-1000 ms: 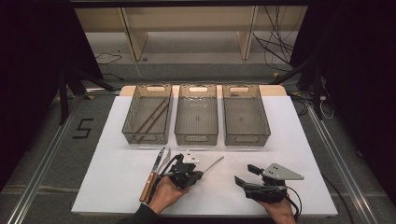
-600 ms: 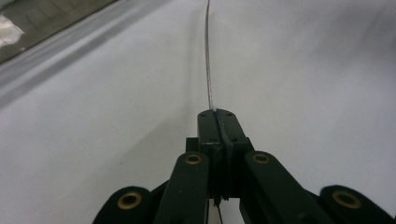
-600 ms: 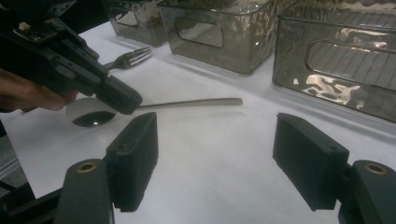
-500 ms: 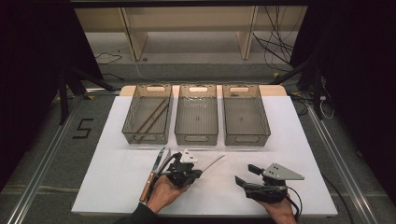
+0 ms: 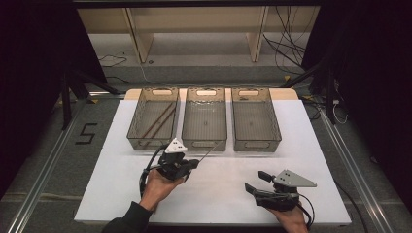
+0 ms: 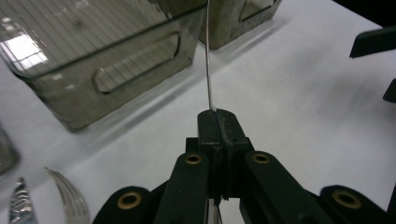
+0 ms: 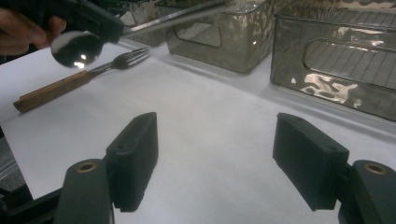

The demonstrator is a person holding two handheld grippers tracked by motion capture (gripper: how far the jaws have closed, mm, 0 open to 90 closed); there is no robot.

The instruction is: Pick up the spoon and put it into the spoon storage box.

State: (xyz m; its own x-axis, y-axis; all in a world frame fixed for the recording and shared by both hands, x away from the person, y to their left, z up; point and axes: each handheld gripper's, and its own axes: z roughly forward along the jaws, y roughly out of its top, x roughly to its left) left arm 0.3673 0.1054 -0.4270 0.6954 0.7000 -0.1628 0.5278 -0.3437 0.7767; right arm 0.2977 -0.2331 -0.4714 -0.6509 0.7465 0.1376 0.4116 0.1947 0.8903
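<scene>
My left gripper [image 5: 188, 165] is shut on the handle of a metal spoon [image 5: 206, 154] and holds it above the white table, in front of the left and middle bins. Its jaws [image 6: 218, 119] are pressed together on the thin handle [image 6: 208, 70], which points at the middle bin [image 6: 107, 56]. In the right gripper view the spoon's bowl [image 7: 74, 47] hangs behind the left gripper [image 7: 112, 30]. My right gripper [image 5: 255, 183] rests near the table's front right. It is open, with bare table between its pads [image 7: 215, 158].
Three clear grey bins stand in a row: the left bin [image 5: 141, 131] with brown sticks inside, the middle bin [image 5: 205, 141], the right bin [image 5: 255, 141]. A wooden-handled fork [image 7: 116, 60] and a knife tip [image 6: 21, 205] lie on the table below the left hand.
The left hand has risen and moved forward and right toward the bins, lifting the spoon off the table. The right gripper has stayed in place.
</scene>
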